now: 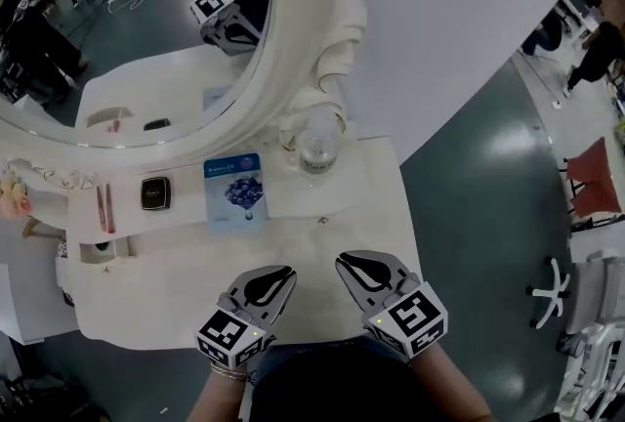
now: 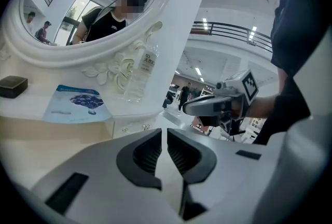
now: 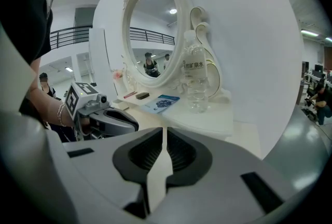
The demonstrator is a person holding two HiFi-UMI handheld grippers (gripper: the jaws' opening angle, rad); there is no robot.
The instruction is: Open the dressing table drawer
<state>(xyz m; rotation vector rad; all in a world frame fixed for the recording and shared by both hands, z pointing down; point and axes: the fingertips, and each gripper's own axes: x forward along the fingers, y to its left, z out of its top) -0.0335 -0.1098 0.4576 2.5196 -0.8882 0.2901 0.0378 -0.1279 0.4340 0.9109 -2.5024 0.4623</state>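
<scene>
The white dressing table (image 1: 166, 288) lies below me, with a raised shelf under an oval mirror (image 1: 137, 29). In the left gripper view a small drawer front (image 2: 130, 127) with two little knobs sits under that shelf, a short way beyond the jaws. A knob (image 1: 322, 220) shows from above too. My left gripper (image 1: 276, 272) (image 2: 164, 132) hovers over the table's front part, shut, with nothing in it. Beside it my right gripper (image 1: 350, 261) (image 3: 164, 130) is also shut and empty. Neither touches the drawer.
On the shelf stand a clear water bottle (image 1: 317, 147) (image 3: 196, 80), a blue packet (image 1: 234, 186) (image 2: 78, 103) and a black compact (image 1: 154, 192). Pink items (image 1: 107, 207) lie at the left. A grey floor (image 1: 479, 215) with a chair base lies to the right.
</scene>
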